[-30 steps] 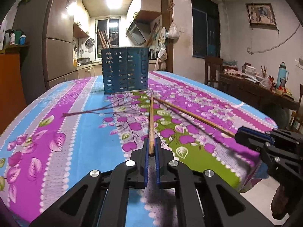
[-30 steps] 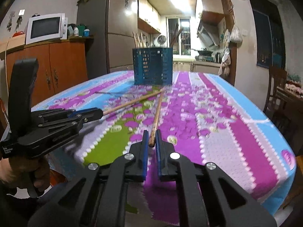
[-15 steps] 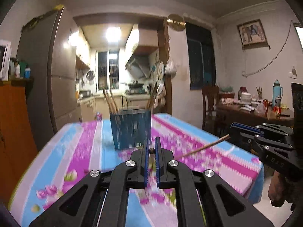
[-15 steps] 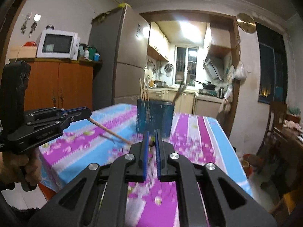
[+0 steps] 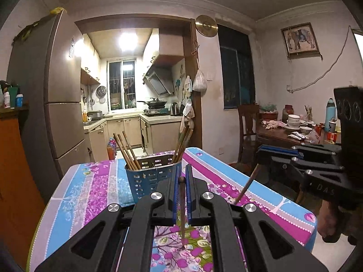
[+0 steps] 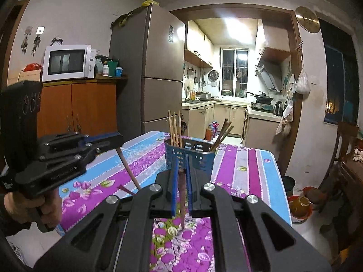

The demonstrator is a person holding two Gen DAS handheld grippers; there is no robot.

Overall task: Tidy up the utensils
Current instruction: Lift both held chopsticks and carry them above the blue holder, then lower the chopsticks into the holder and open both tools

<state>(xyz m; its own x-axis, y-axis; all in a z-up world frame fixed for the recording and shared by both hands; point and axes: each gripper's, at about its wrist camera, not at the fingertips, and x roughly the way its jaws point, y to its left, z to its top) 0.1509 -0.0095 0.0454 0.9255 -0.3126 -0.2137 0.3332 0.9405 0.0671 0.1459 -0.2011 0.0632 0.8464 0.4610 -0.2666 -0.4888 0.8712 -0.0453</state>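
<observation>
Chopstick (image 5: 181, 195) clamped in left hand-held gripper (image 5: 181, 179), another (image 6: 182, 192) in right hand-held gripper (image 6: 181, 170)

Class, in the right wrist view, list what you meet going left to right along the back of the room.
Microwave → fridge → kitchen window → range hood → hanging bag → dark window.
</observation>
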